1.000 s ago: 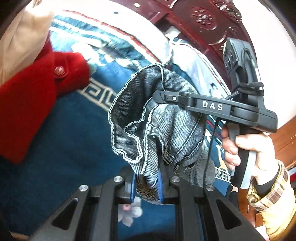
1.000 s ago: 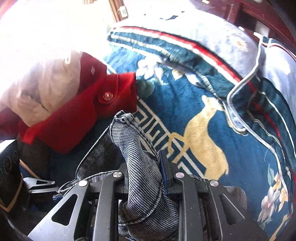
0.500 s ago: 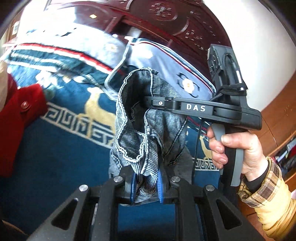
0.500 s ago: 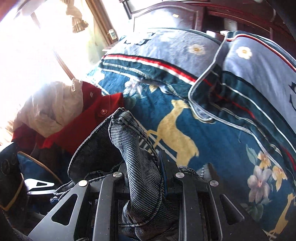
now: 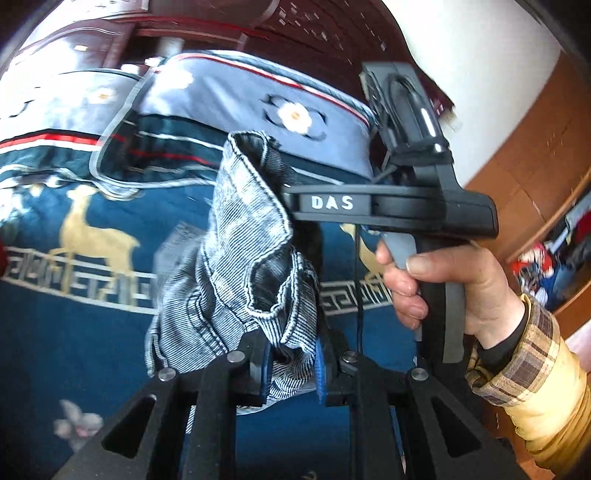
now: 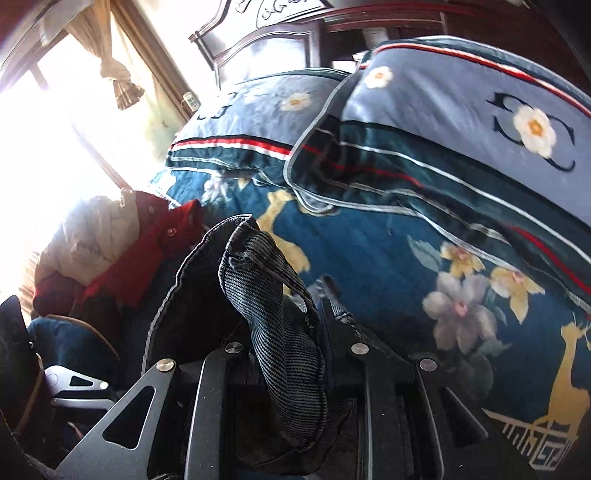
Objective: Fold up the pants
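Note:
Grey washed denim pants [image 5: 243, 273] hang bunched above the blue bed blanket [image 5: 74, 332]. My left gripper [image 5: 291, 369] is shut on a fold of the pants' hem, the cloth pinched between its blue pads. In the left wrist view the right gripper's black body marked DAS [image 5: 388, 206] reaches into the denim from the right, held by a hand [image 5: 443, 288] in a plaid cuff. In the right wrist view my right gripper [image 6: 288, 332] is shut on a thick roll of the pants [image 6: 258, 280], which stands up between its fingers.
Two blue-grey flowered pillows [image 6: 461, 122] lie against a dark carved headboard [image 6: 280, 22]. A red garment [image 6: 147, 251] and a pale one [image 6: 92, 236] are heaped at the left near a bright window. The blanket shows gold deer [image 5: 92, 229]. A wooden shelf [image 5: 554, 258] stands at the right.
Both grippers have carried the pants up and toward the pillows and headboard. The red garment has slid out of the left wrist view. Both grips hold the denim as before.

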A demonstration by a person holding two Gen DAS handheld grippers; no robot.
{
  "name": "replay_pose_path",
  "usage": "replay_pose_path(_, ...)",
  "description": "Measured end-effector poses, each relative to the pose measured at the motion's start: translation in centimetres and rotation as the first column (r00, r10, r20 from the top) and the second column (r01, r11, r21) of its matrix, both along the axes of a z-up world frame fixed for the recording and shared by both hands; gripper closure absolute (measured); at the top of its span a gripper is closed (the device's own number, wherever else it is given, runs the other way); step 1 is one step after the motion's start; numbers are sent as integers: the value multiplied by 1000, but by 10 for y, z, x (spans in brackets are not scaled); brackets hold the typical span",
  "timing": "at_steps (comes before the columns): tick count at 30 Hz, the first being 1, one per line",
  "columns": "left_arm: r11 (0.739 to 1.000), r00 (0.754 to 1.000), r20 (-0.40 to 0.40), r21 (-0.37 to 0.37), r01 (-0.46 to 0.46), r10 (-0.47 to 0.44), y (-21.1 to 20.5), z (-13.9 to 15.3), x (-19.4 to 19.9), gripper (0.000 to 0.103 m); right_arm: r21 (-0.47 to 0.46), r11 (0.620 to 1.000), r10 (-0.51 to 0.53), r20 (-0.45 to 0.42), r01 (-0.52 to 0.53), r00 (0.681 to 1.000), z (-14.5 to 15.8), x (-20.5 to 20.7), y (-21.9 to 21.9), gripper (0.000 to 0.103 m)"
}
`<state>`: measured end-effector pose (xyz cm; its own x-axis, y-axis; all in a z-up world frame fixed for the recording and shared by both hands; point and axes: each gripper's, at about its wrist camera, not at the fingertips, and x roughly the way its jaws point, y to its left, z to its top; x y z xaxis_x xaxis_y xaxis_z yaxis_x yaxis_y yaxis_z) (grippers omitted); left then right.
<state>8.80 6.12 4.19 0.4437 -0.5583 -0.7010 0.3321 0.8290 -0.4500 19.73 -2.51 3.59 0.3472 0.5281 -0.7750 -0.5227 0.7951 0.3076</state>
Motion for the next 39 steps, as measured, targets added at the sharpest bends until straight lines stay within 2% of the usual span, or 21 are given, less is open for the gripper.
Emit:
replay_pose_path(5, 997, 996, -57, 43, 72, -69, -53, -32, 8, 83, 44, 998, -39, -33, 40, 999, -27, 8, -47, 75)
replay_pose_path(10, 988, 981, -152, 80, 136, -122, -98, -80, 12, 82, 21, 993, -109, -92, 112, 990, -64, 10, -93, 75)
replay_pose_path(12, 985, 976, -176, 94, 146, -128, -112, -94, 7, 77, 5, 990, -137, -111, 138, 984, -77, 7, -109, 72)
replay_pose_path(13, 984, 974, -181, 94, 154, -136, -117, -97, 4, 74, -10, 987, -160, -118, 160, 980, -84, 5, -118, 67)
replay_pose_path(14, 982, 972, -185, 89, 167, -148, -122, -99, 1, 68, -26, 984, -179, -117, 178, 977, -88, 4, -124, 63)
replay_pose_path(15, 980, 969, -185, 82, 181, -164, -126, -100, -2, 60, -43, 978, -207, -114, 203, 972, -92, 3, -133, 51)
replay_pose_path(16, 978, 966, -184, 77, 196, -179, -127, -100, -5, 56, -56, 969, -245, -113, 240, 963, -95, 1, -142, 43)
replay_pose_path(17, 975, 965, -180, 78, 208, -191, -130, -98, -9, 47, -59, 963, -267, -114, 262, 957, -96, 1, -149, 43)
replay_pose_path(18, 973, 964, -174, 77, 218, -202, -131, -96, -11, 41, -54, 957, -288, -119, 284, 950, -96, -1, -156, 43)
replay_pose_path(19, 971, 963, -167, 75, 225, -210, -131, -92, -16, 39, -42, 954, -301, -124, 298, 946, -94, -3, -163, 43)
replay_pose_path(25, 975, 971, -111, 48, 218, -212, -105, -70, -37, 38, 48, 934, -347, -96, 353, 933, -66, -31, -185, 43)
replay_pose_path(30, 987, 991, -41, 89, 132, -129, -64, -57, -43, 38, 90, 943, -314, -67, 319, 947, -51, -53, -179, 43)
replay_pose_path(32, 990, 996, -41, 111, 88, -84, -53, -58, -36, 38, 120, 947, -290, -74, 297, 954, -48, -58, -171, 46)
replay_pose_path(35, 986, 997, -67, 158, 60, -50, -47, -71, -21, 40, 155, 952, -247, -116, 263, 962, -54, -56, -153, 59)
replay_pose_path(38, 985, 996, -75, 163, 62, -50, -49, -78, -16, 40, 125, 958, -246, -117, 260, 962, -61, -54, -138, 66)
replay_pose_path(39, 983, 995, -79, 171, 68, -55, -53, -83, -11, 40, 121, 958, -244, -127, 260, 961, -65, -53, -134, 77)
